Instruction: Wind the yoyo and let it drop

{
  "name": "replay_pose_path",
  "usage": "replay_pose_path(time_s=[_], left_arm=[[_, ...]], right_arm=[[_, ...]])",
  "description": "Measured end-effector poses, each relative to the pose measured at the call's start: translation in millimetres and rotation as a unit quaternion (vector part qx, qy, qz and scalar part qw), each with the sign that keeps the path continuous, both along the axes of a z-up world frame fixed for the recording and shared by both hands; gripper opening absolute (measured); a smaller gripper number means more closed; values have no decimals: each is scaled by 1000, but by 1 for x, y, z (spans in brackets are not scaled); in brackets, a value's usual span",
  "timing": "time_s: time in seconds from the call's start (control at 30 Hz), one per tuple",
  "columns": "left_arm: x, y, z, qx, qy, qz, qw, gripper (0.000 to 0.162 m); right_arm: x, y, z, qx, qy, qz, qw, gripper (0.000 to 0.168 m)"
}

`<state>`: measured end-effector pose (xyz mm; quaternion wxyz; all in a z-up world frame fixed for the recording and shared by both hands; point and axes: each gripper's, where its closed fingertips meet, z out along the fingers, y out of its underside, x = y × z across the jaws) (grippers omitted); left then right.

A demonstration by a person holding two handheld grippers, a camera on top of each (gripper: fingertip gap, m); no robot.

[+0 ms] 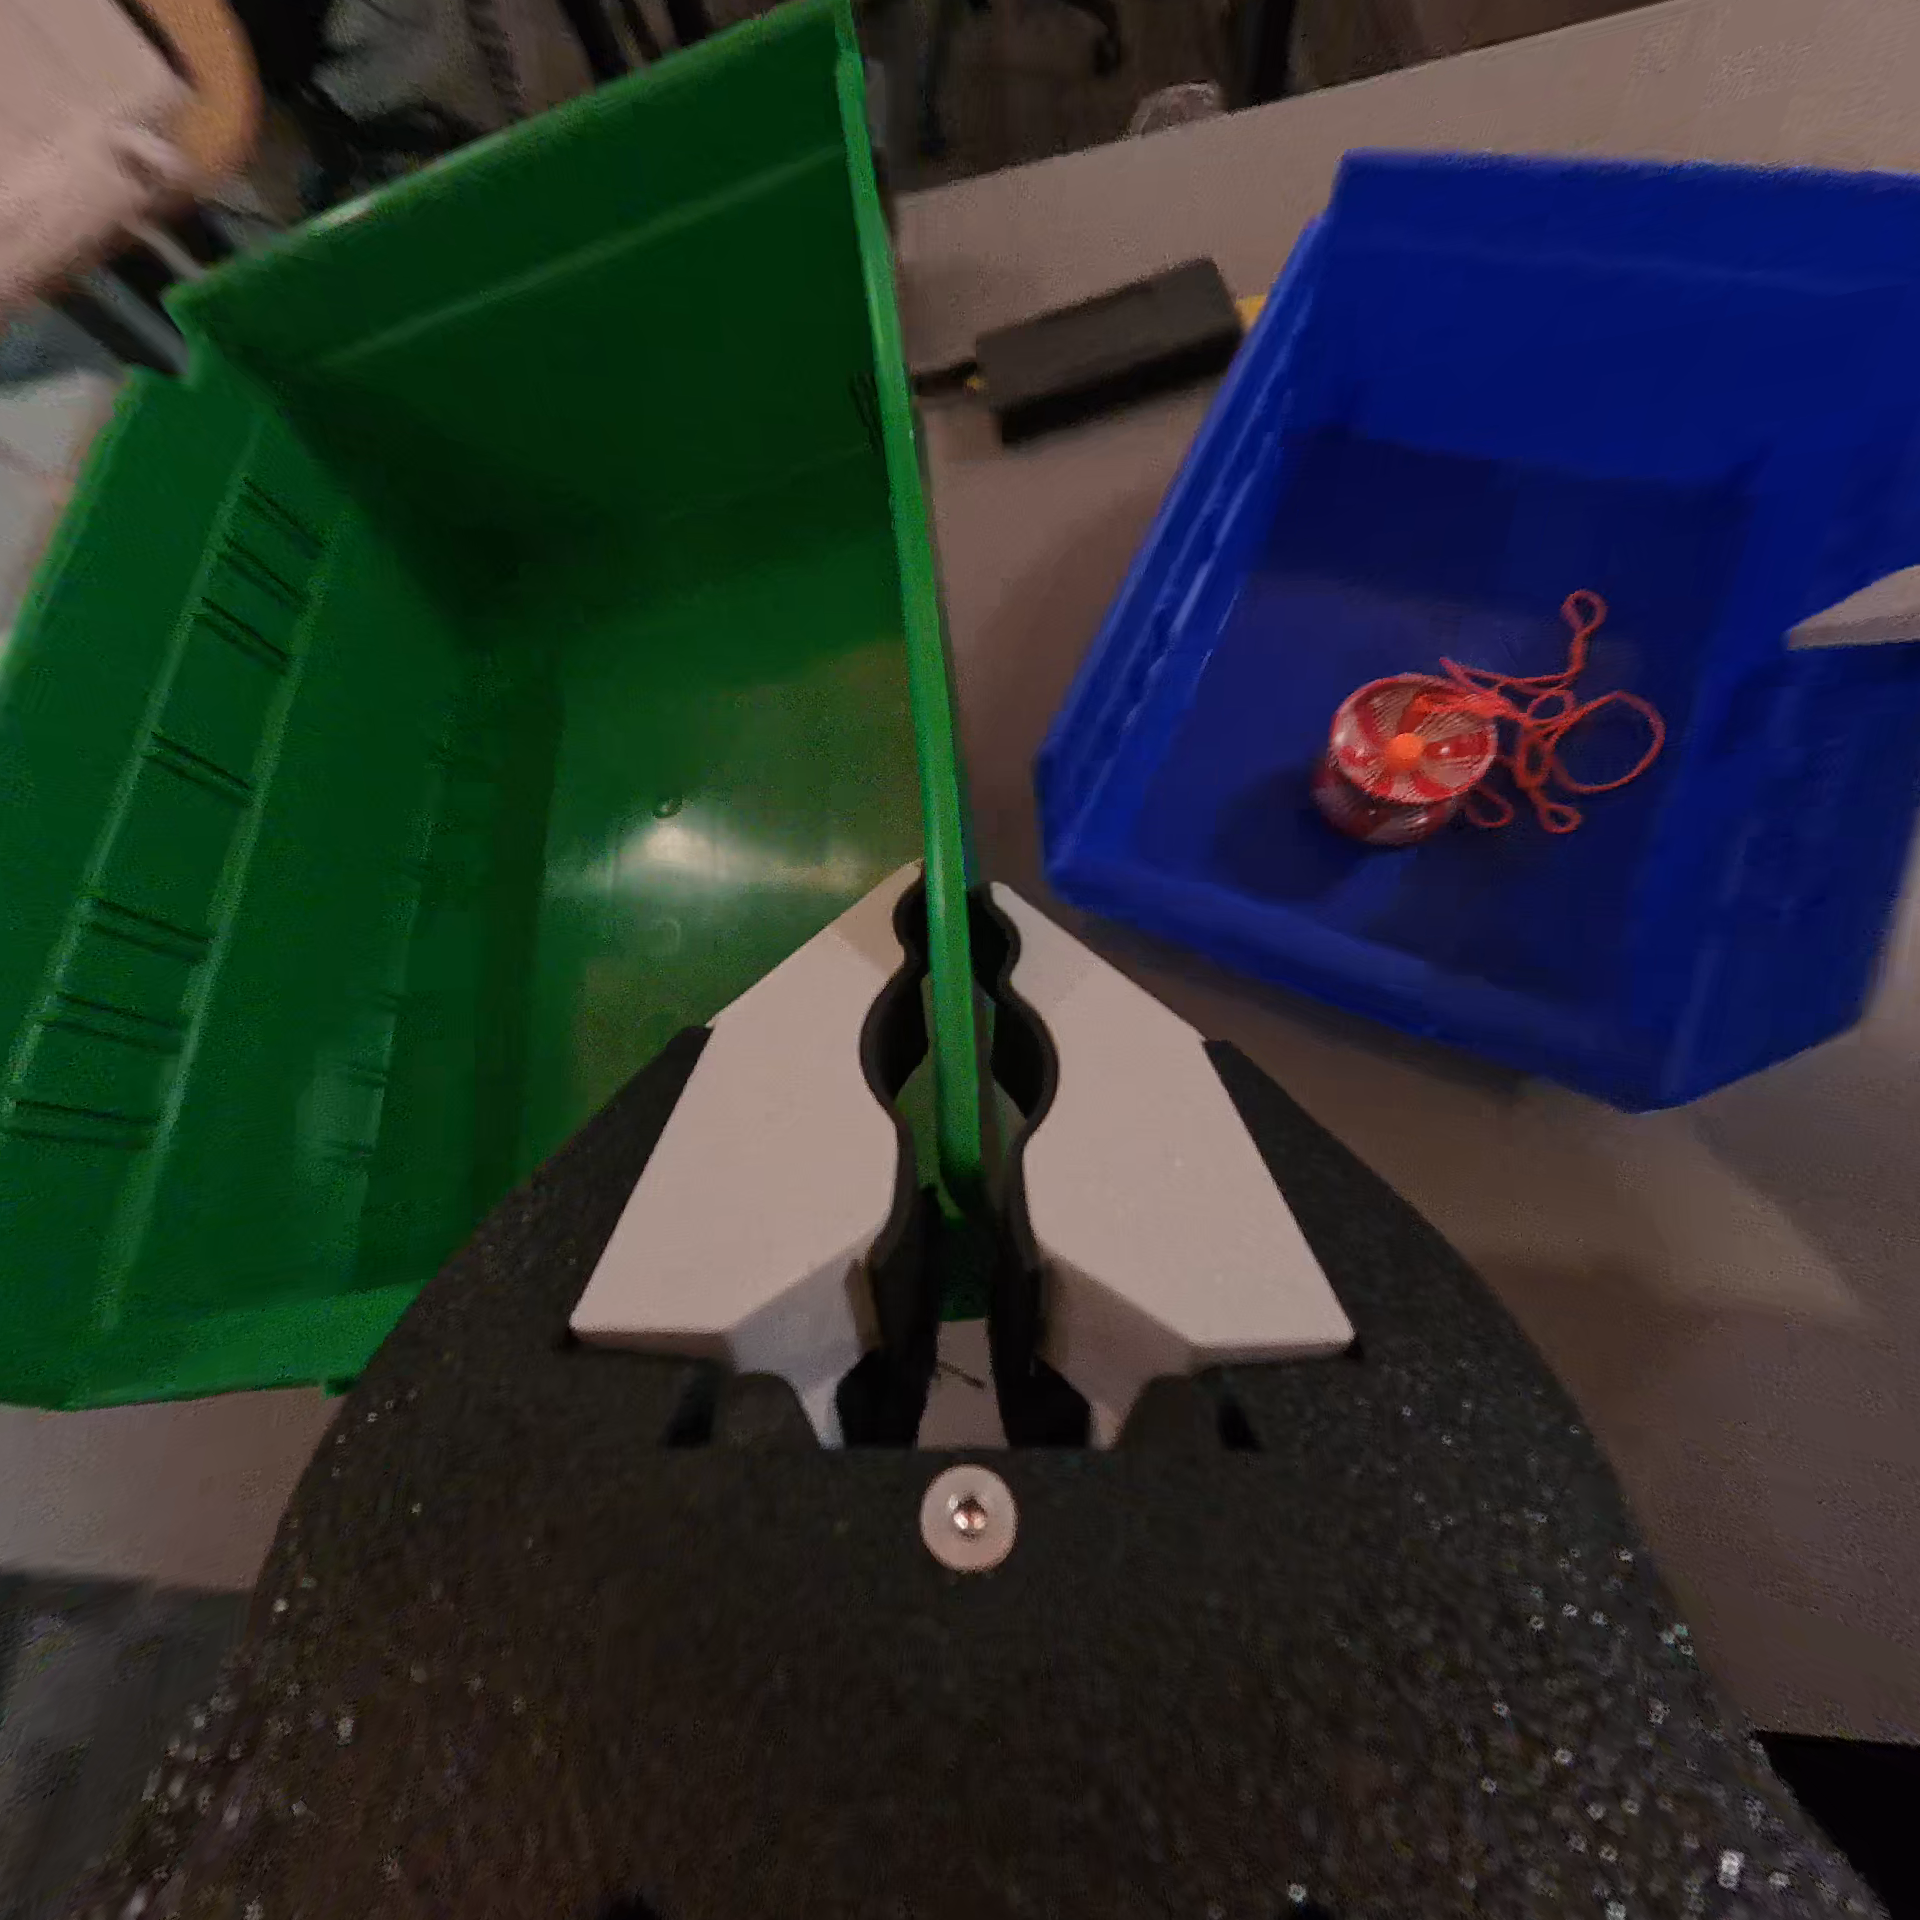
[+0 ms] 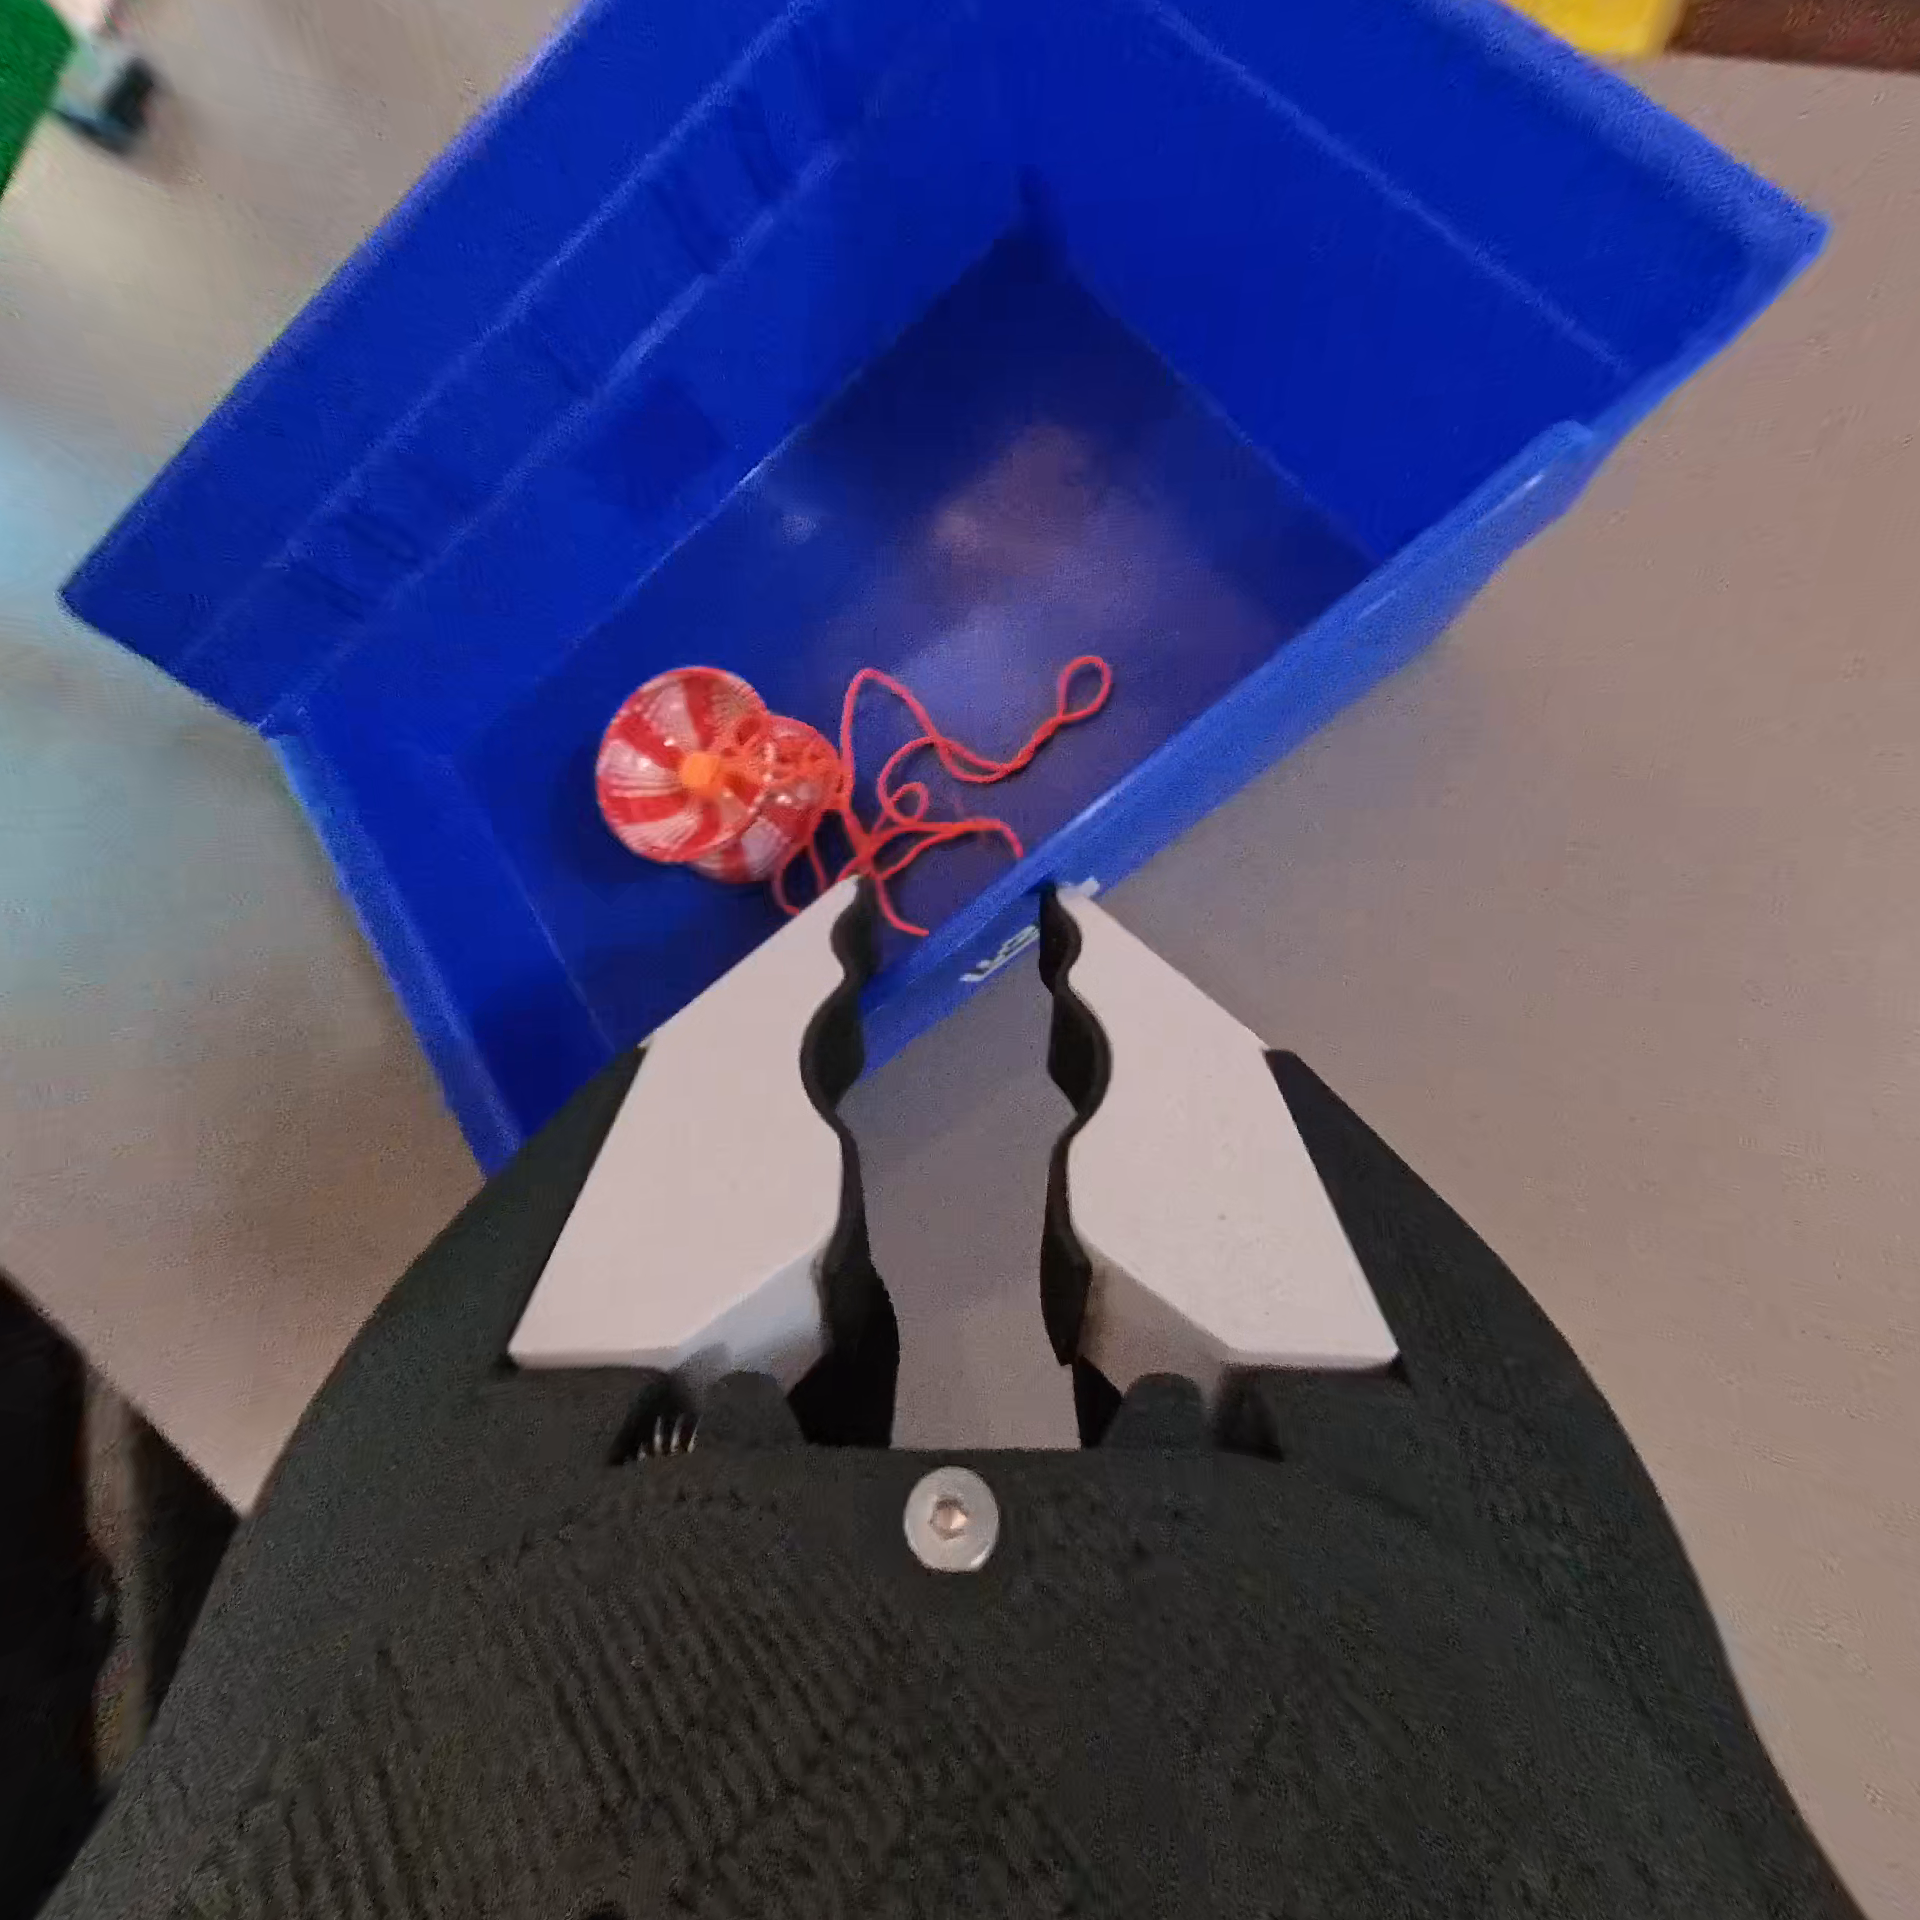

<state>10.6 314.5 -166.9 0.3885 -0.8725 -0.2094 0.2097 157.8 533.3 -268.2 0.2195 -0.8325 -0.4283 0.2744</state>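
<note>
A red and white yoyo [image 2: 717,779] lies on the floor of a blue bin [image 2: 1351,239], its red string [image 2: 966,769] loose and tangled beside it. It also shows in the left wrist view [image 1: 1403,758], inside the same blue bin [image 1: 1558,260]. My right gripper [image 2: 956,894] is open and empty, with its tips over the bin's near rim, just right of the yoyo. My left gripper [image 1: 951,883] is shut on the right wall of a green bin [image 1: 416,727]. A tip of the right gripper shows at the right edge of the left wrist view [image 1: 1860,623].
The bins stand side by side on a grey table [image 1: 1455,1299], the green one left of the blue. A black flat box [image 1: 1112,348] lies on the table behind them. A blurred dark object [image 1: 135,301] shows at the green bin's far left corner. Across from one pair of fingers to the other is roughly 30 centimeters.
</note>
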Motion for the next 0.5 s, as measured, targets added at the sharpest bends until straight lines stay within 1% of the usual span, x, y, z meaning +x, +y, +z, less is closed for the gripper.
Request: replay_pose_path(time_s=[0.03,0.07,0.1,0.13,0.2,0.27,0.33,0.37,0.43,0.5], left_arm=[[-2,-8,10,0,15,12,1000,4],[-3,-13,20,10,18,20,1000,3],[-4,-18,31,23,23,25,999,3],[-3,-21,41,37,27,25,999,4],[6,-22,62,57,40,14,997,3],[24,-11,78,68,52,-17,996,3],[48,12,89,78,60,-65,993,2],[62,27,93,85,60,-95,990,2],[97,63,96,111,46,-156,980,3],[135,101,89,126,33,-216,968,4]], right_arm=[[-22,-22,1,-26,8,38,999,34],[-39,-39,6,-46,20,58,997,41],[-53,-47,17,-46,42,64,996,52],[-61,-50,31,-34,65,72,995,59],[-62,-49,59,9,111,92,990,60],[-45,-31,84,53,155,86,983,60],[-15,-3,106,85,196,48,976,59],[4,13,114,97,212,22,972,57],[46,46,128,122,240,-36,962,39],[89,75,134,146,245,-90,954,37]])
